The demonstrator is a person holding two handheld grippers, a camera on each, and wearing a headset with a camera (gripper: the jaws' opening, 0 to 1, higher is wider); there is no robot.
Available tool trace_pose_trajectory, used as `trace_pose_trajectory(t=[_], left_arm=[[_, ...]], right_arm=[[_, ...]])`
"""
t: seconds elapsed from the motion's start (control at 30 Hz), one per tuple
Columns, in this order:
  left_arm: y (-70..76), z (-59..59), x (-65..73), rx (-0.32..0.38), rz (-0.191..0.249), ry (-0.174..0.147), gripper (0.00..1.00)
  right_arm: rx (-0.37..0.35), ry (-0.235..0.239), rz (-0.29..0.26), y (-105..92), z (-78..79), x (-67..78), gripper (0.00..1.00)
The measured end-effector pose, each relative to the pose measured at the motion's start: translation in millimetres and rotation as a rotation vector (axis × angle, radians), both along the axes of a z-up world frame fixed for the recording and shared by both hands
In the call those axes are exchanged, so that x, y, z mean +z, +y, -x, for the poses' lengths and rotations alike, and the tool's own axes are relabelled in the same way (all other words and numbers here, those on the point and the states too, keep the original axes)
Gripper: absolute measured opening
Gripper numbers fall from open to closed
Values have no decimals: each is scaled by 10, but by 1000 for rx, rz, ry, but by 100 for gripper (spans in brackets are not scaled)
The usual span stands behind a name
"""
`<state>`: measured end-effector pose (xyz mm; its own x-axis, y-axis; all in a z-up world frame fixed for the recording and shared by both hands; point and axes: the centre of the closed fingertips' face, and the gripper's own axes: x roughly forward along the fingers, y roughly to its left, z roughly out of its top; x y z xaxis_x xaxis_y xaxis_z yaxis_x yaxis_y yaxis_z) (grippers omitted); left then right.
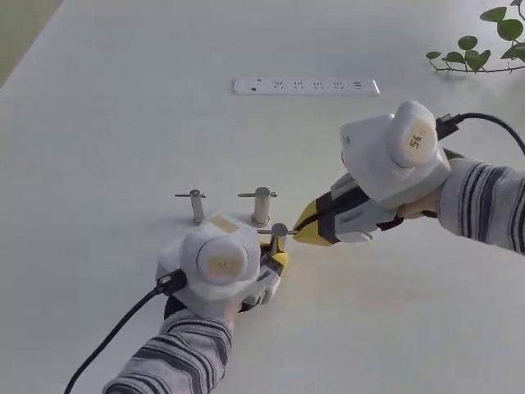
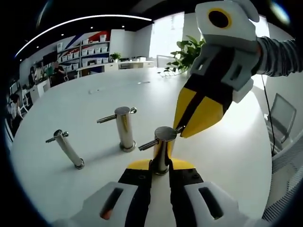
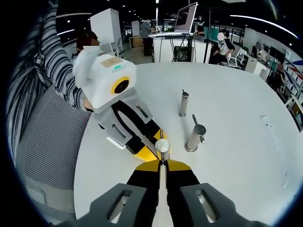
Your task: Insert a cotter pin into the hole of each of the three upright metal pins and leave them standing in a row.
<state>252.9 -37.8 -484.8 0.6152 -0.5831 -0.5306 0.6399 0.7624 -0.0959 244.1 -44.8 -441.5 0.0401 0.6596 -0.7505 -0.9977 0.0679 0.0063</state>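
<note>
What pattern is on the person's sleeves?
Dark and light stripes on the sleeves; best in the head view.

My work stands on a wide white table (image 1: 98, 123), smooth and plain. Far from me, at 12 o'clock, lies a white power strip (image 1: 305, 86), and at 2 o'clock a green plant (image 1: 484, 45) reaches onto the top. Near me three metal pins stand upright: the left pin (image 1: 197, 207), the middle pin (image 1: 261, 207) at its 3 o'clock, and the third pin (image 1: 279, 235) at 5 o'clock of the middle one. Each has a cotter pin (image 1: 246, 195) across its head.
</note>
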Motion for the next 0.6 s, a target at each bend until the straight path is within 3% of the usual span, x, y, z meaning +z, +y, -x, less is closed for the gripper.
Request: trace_pose_trajectory(t=[0.47, 0.6], left_arm=[[5, 5, 1, 10, -7, 0, 10], [7, 7, 2, 12, -6, 0, 10]], right_arm=[[46, -41, 22, 89, 42, -12, 0], [37, -33, 21, 85, 34, -16, 0]])
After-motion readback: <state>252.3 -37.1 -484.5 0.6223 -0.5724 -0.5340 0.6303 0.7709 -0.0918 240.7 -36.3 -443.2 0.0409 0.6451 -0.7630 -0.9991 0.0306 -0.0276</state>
